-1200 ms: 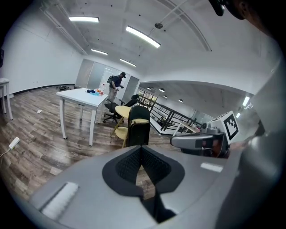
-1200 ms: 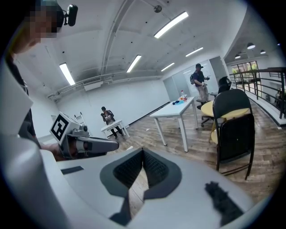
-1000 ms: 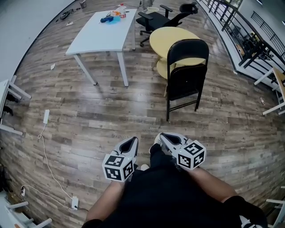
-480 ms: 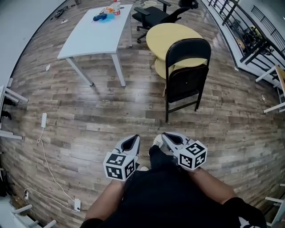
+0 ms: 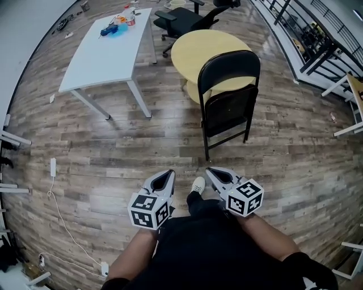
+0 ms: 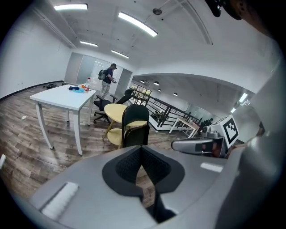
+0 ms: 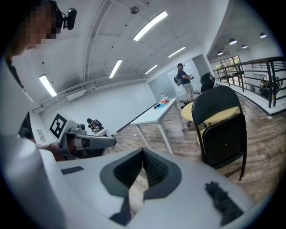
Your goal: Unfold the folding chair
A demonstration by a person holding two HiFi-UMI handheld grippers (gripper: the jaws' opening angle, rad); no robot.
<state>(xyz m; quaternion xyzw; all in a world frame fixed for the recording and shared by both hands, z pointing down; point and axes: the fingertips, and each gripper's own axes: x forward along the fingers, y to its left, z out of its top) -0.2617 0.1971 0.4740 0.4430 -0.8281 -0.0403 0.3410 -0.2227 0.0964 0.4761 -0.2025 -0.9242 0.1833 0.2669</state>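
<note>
- Most of the head view is wood-plank floor (image 5: 113, 147), which carries all the furniture.
- One white rectangular table (image 5: 108, 56) stands at the upper left. Small items sit at the far end of its tabletop, among them something blue (image 5: 109, 29) (too small to name).
- One round yellow table (image 5: 198, 48) stands to the right of the white one, with a lower yellow shelf under its top.
- One black folding chair (image 5: 229, 85) stands upright on the floor just in front of the round table. Its seat is flipped up flat against the frame below the rounded backrest, so it is not yet unfolded. Whether it touches the round table cannot be told. It lies ahead of both grippers, a little to the right and well apart from them.
- One black office chair (image 5: 181, 17) stands beyond the round table at the top edge.
- Dark railing (image 5: 317, 34) runs along the upper right.
- Two arms reach forward from the person's dark clothing at the bottom of the head view, one gripper in each hand.
- Left gripper (image 5: 166, 173) points forward and down over the floor. Its jaws are pressed together with nothing between them.
- Right gripper (image 5: 211, 171) is held level with the left one. Its jaws are likewise closed on nothing, and the chair shows beyond them to the right in its own view.
- One light shoe (image 5: 198, 184) shows on the floor between the two grippers.
- One white cable (image 5: 59, 209) trails along the floor at the left, with a small white block (image 5: 53, 167) at its upper end.
</note>
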